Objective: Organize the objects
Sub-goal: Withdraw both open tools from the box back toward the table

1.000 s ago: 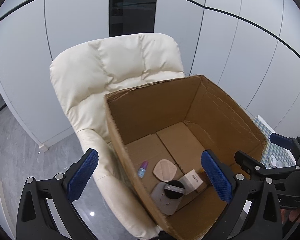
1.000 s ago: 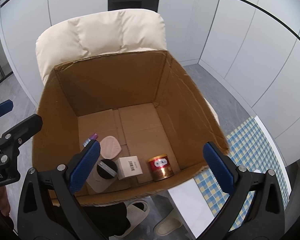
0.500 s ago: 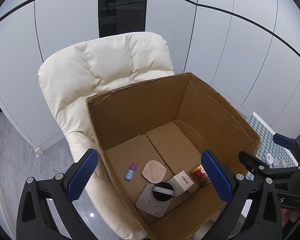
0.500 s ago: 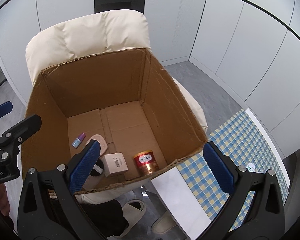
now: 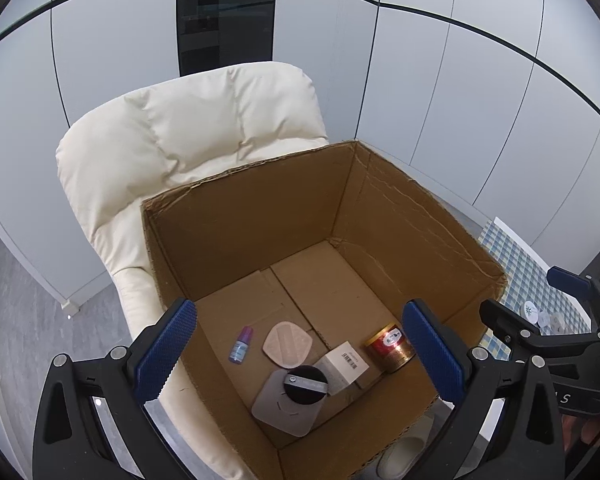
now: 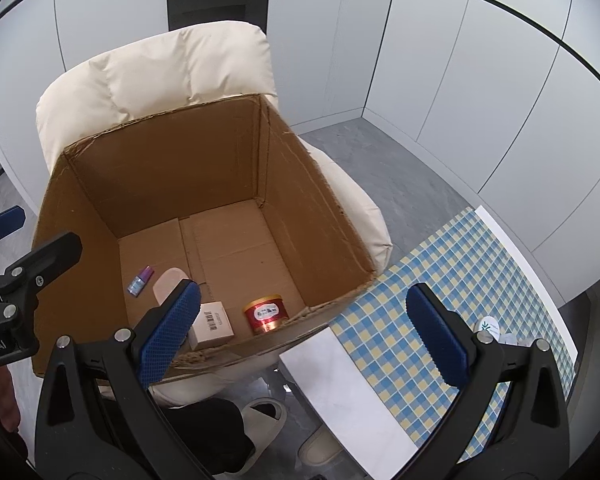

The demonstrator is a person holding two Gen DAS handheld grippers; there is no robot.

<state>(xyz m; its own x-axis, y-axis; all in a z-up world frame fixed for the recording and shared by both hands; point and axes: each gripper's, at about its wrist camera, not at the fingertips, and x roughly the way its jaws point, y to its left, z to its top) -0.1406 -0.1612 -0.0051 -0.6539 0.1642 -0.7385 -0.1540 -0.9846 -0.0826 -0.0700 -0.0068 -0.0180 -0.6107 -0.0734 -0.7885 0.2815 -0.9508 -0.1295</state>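
Hovering over cardboard box (image 5: pixel 400 216), both tongs (image 5: pixel 300 354) (image 6: pixel 304 334) spread, empty

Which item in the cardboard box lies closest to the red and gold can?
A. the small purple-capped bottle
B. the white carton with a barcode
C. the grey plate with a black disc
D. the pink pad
B: the white carton with a barcode lies right beside the red and gold can on the floor of the cardboard box; the other items lie farther left.
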